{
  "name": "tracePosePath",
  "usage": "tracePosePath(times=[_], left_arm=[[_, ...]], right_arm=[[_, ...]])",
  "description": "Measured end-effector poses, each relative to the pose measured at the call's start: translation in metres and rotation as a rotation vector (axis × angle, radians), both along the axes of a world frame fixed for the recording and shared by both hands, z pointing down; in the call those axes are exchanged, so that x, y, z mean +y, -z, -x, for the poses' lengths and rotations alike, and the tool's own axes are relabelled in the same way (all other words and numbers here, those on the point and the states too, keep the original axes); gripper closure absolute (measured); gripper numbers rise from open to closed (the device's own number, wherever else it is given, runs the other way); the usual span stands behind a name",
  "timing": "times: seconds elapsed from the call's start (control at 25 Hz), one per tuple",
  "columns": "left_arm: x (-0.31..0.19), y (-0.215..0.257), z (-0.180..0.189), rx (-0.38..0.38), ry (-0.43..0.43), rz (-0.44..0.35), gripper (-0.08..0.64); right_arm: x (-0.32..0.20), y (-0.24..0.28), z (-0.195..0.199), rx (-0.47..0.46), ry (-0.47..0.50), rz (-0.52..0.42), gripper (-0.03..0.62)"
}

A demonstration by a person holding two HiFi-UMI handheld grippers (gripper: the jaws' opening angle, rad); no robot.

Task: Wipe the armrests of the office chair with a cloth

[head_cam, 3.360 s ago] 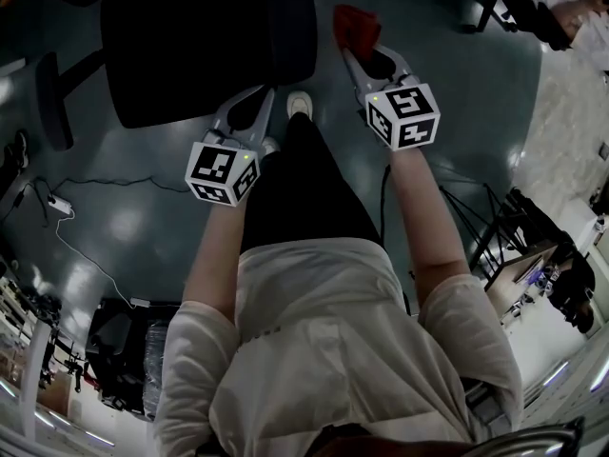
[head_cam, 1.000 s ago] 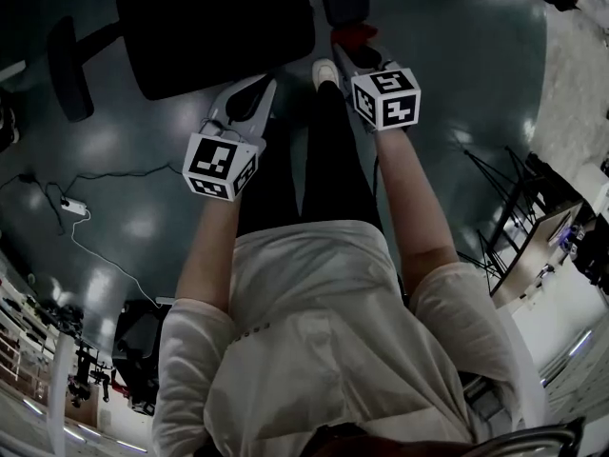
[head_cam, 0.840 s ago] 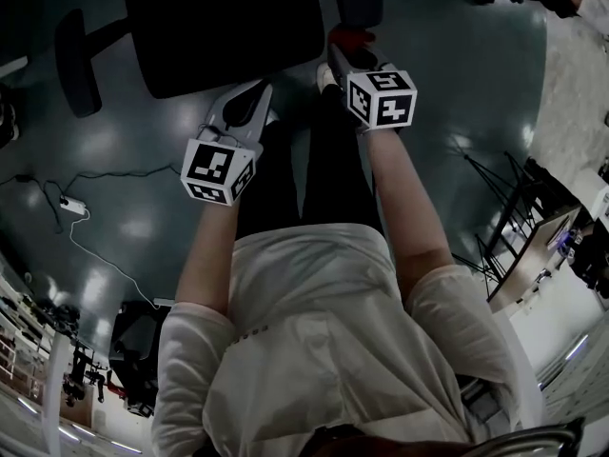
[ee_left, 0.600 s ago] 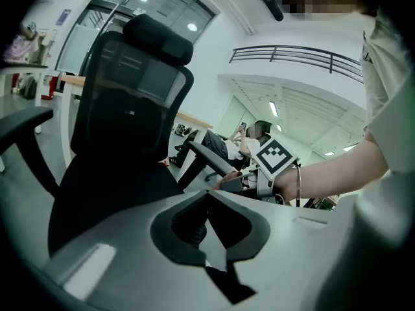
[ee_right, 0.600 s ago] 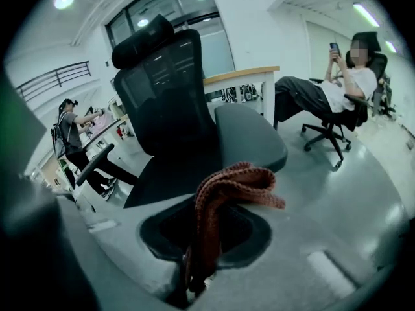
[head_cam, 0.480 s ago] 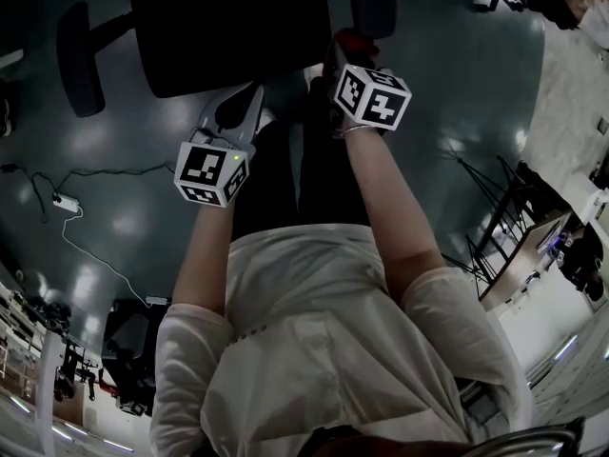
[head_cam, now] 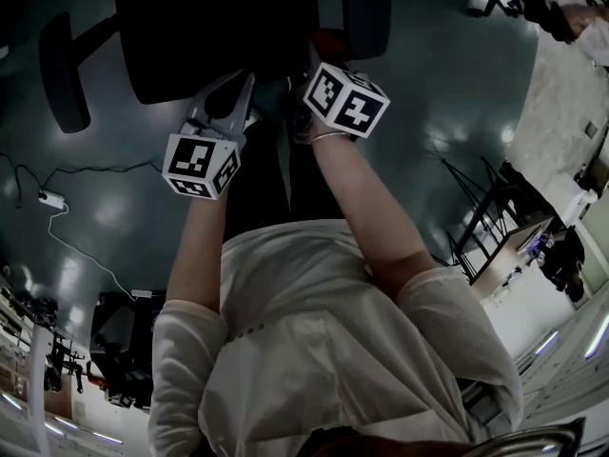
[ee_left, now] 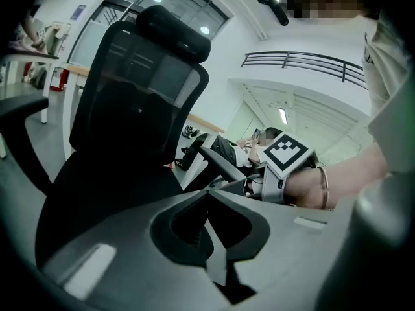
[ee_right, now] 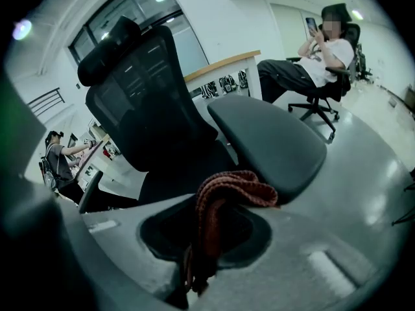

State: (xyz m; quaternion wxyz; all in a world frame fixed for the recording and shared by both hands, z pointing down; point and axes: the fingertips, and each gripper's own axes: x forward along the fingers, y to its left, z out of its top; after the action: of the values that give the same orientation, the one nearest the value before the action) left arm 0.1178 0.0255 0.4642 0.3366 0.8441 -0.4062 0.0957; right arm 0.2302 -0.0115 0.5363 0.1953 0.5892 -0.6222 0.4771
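The black office chair (head_cam: 219, 27) stands in front of me, its right armrest (head_cam: 368, 12) at the top of the head view and its left armrest (head_cam: 57, 74) far left. My right gripper (head_cam: 324, 57) is shut on a red knitted cloth (head_cam: 329, 40) close by the right armrest. In the right gripper view the cloth (ee_right: 227, 188) bulges from the right gripper (ee_right: 209, 203), just short of the armrest pad (ee_right: 269, 141). My left gripper (head_cam: 238, 89) is shut and holds nothing, near the seat's front edge; the left gripper (ee_left: 209, 194) faces the mesh backrest (ee_left: 139, 96).
A cable with a power strip (head_cam: 43, 198) lies on the floor at the left. A black metal stand (head_cam: 485, 222) is at the right. A person sits on another chair (ee_right: 311, 57) behind. My own legs (head_cam: 276, 169) are below the seat.
My right gripper has carried the cloth left and forward, up to the chair's right armrest. The left gripper has stayed shut near the seat edge, drifting slightly left.
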Motion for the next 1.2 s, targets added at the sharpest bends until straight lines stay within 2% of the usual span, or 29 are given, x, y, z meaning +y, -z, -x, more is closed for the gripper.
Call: tracePosePath(times=[0.12, 0.32, 0.48, 0.72, 1.2], left_arm=[[-0.007, -0.002, -0.001, 0.005, 0.011, 0.012, 0.543], [-0.023, -0.001, -0.003, 0.008, 0.055, 0.027, 0.543], [-0.035, -0.001, 0.001, 0.003, 0.089, 0.034, 0.543], [-0.058, -0.006, -0.009, 0.023, 0.174, 0.057, 0.543], [-0.115, -0.007, -0.022, 0.053, 0.309, 0.052, 0.543]], right_arm=[[-0.025, 0.014, 0.002, 0.035, 0.015, -0.053, 0.541], [-0.055, 0.011, -0.003, -0.005, -0.023, -0.024, 0.541], [-0.084, 0.018, 0.004, -0.010, 0.020, -0.060, 0.541], [-0.125, 0.013, 0.003, -0.037, 0.046, -0.042, 0.541], [-0.198, 0.021, 0.018, -0.075, 0.140, -0.059, 0.541]])
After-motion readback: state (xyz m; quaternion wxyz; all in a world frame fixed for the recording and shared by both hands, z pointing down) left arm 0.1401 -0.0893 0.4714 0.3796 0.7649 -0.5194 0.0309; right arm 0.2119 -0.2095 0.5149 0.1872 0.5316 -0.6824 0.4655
